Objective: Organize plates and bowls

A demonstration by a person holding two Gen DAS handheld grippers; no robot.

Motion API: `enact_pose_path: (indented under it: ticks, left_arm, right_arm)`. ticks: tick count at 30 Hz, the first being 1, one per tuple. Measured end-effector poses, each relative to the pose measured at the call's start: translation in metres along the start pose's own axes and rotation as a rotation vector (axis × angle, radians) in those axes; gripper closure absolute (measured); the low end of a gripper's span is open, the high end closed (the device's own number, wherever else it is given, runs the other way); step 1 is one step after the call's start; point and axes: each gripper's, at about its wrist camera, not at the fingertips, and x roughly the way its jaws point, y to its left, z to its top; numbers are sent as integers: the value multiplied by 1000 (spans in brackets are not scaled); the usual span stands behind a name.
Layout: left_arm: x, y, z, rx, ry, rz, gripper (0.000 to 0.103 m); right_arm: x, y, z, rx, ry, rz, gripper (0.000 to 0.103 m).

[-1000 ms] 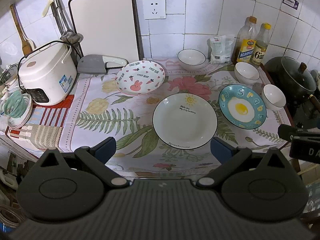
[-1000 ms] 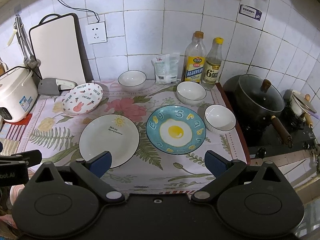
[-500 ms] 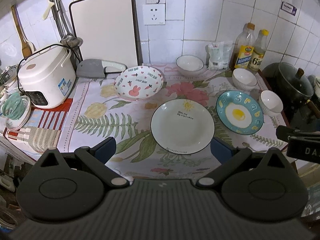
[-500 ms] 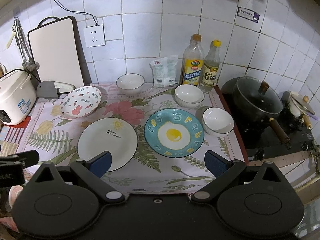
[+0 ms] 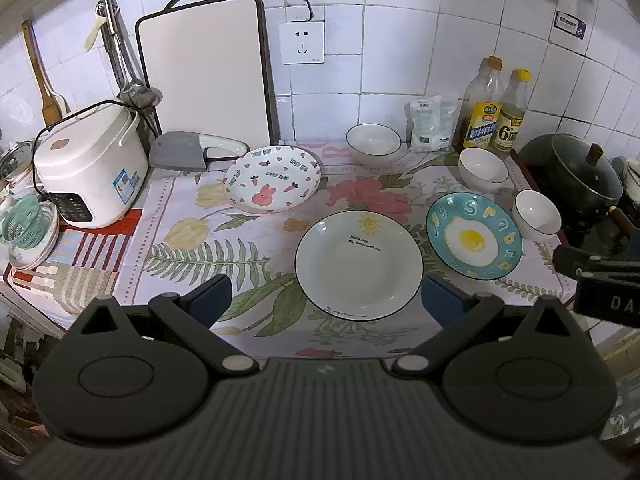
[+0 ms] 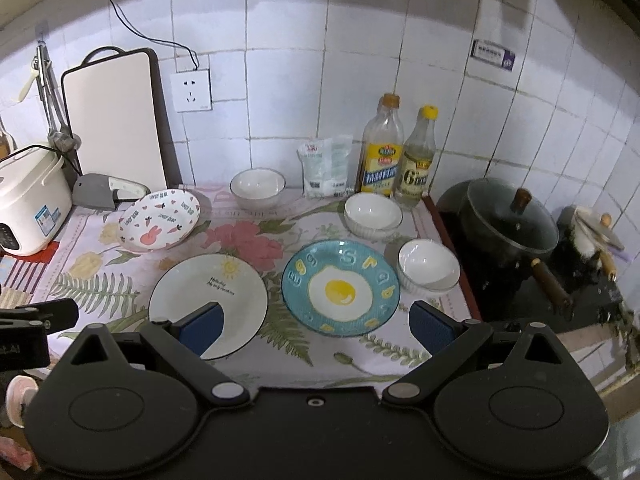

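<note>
Plates and bowls on counter [image 5: 248, 280], left to right: rabbit plate [image 5: 272, 180] | white plate [image 5: 359, 266] | egg plate [image 5: 474, 236] | three white bowls [image 5: 373, 140] behind and right, all apart | left hand-held gripper [image 5: 326, 298] spread, empty, above near edge | right hand-held gripper [image 6: 316, 328] spread, empty

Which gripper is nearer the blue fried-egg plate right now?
Right. The right gripper hovers open directly before the fried-egg plate; the left gripper is open off to its left, facing the white sun plate.
</note>
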Motion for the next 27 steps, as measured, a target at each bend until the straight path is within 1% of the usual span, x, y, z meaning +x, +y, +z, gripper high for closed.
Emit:
enact_pose_path:
  ticks: [3,6,8,9,11,13,16,17,19,21,23,27]
  left_arm:
    - [1,1,-1,1,-16,-16,0]
    - [3,6,-4,26,-56,-19,0]
    - [7,10,-4,32,-80,-18,0]
    - [11,14,-3,32,-89,-29,0]
    - [21,22,0,27,-90,-52,0]
    - [34,29,1,10,-84,-63,2]
    - [64,38,2,-25,-43,-84,3]
    - [74,40,1,-36,-30,-89,4]
    - [94,44,-3,-48,-14,-100,10]
    - [116,46,-8,-55,9,-93,13]
    - [140,47,-14,-64,33,-96,19]
    - [188,53,-33,-99,64,-118,22]
  right_arm:
    - [-1,3,1,-45,-47,0,2]
    - [5,1,3,-60,-109,45,2]
    - [11,0,-1,-72,-162,91,2]
    - [17,-2,-3,-81,-185,127,2]
    - [32,-6,-8,-66,-202,190,2]
    - [53,-11,-12,-34,-175,237,2]
    - [89,-11,-17,19,-98,293,4]
    - [99,-10,-20,27,-73,308,7]
    - [120,-4,-25,26,-34,336,7]
    - [138,3,-34,26,-28,371,7]
    - [156,7,-41,34,-22,384,8]
    - [194,20,-62,69,-9,415,10]
